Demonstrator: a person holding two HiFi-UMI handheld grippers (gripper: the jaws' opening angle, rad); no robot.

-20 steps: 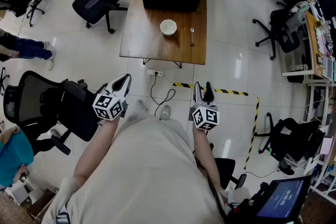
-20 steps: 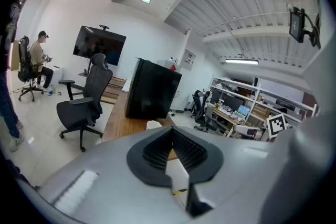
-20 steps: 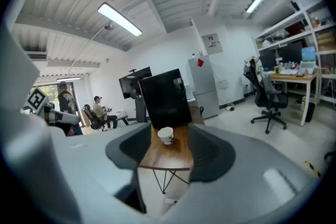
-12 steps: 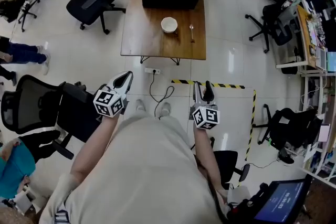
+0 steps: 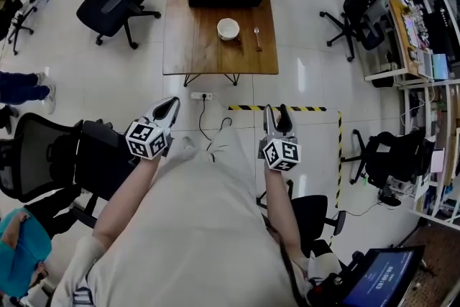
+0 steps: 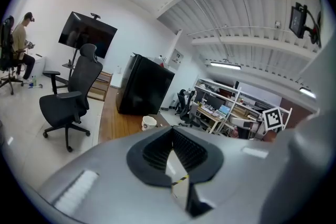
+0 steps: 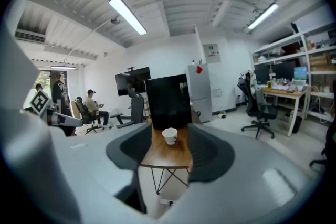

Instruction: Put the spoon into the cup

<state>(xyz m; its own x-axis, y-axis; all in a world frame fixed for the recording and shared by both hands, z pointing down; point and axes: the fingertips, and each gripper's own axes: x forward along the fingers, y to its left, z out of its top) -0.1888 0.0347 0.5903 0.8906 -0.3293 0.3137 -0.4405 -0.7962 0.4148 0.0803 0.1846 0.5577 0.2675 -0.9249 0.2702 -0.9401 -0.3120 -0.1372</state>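
Jaws: right gripper (image 7: 169, 145) stands open and empty, with the cup (image 7: 169, 135) framed in the gap. Left gripper (image 6: 171, 145) is closed tip to tip on nothing. Both hang over the floor, well short of the worktop (image 5: 188, 47). Spoon (image 5: 257, 37) lies flat on it, just right of the cup, long axis running away from the person and roughly in line with the right gripper, so the right is the nearer one. No readable writing: the cup's dark mark and the blue screen (image 5: 384, 274) are too small.
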